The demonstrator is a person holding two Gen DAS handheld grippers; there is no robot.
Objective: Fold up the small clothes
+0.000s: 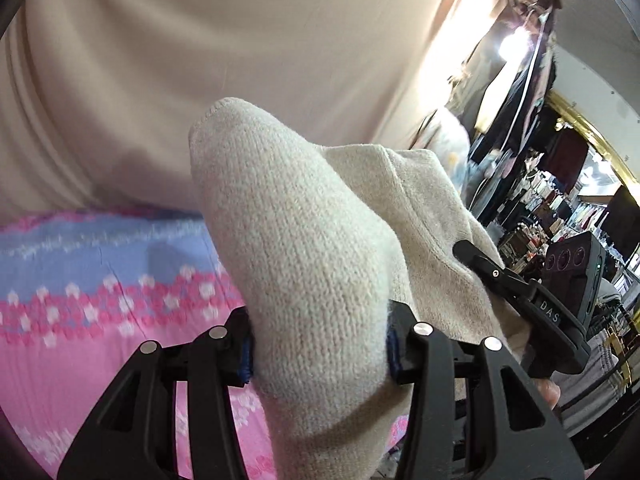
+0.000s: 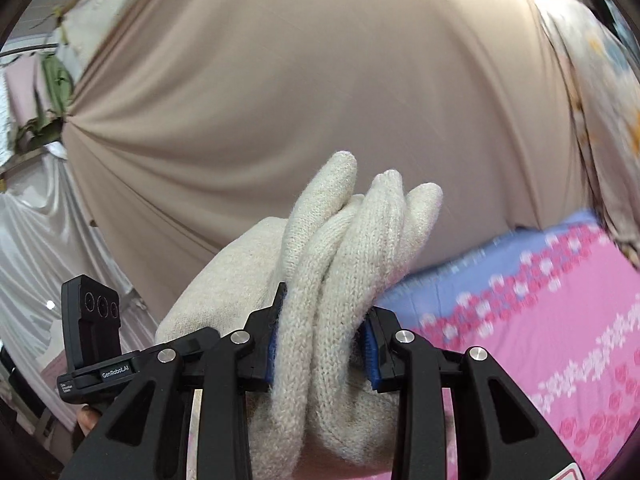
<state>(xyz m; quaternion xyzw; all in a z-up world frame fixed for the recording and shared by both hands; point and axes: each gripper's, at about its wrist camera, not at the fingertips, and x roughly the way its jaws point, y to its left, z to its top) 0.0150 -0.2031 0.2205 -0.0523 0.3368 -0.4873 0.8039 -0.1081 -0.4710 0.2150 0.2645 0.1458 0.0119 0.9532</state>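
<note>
**Knit glove held up between two grippers**

A cream knit glove (image 1: 312, 240) is lifted above a bed, gripped at both ends. In the left wrist view, the left gripper (image 1: 318, 344) has its black fingers (image 1: 416, 344) closed on the cuff end of the glove, blue pads pressed into the wool on both sides. The rest of the glove stretches away to the right, where the other gripper (image 1: 516, 280) clamps it.

In the right wrist view, the right gripper (image 2: 320, 344) is closed on the glove's bunched finger tubes (image 2: 360, 220), which stick up past the pads. The body of the glove (image 2: 224, 280) runs off to the left toward the left gripper's camera block (image 2: 96, 316).

Below the glove lies a bedsheet (image 1: 80, 340) in pink with a blue band and small flowers. Behind it hangs a plain beige curtain (image 2: 300, 100). In the left wrist view, cluttered shelves (image 1: 552, 200) fill the right edge.
</note>
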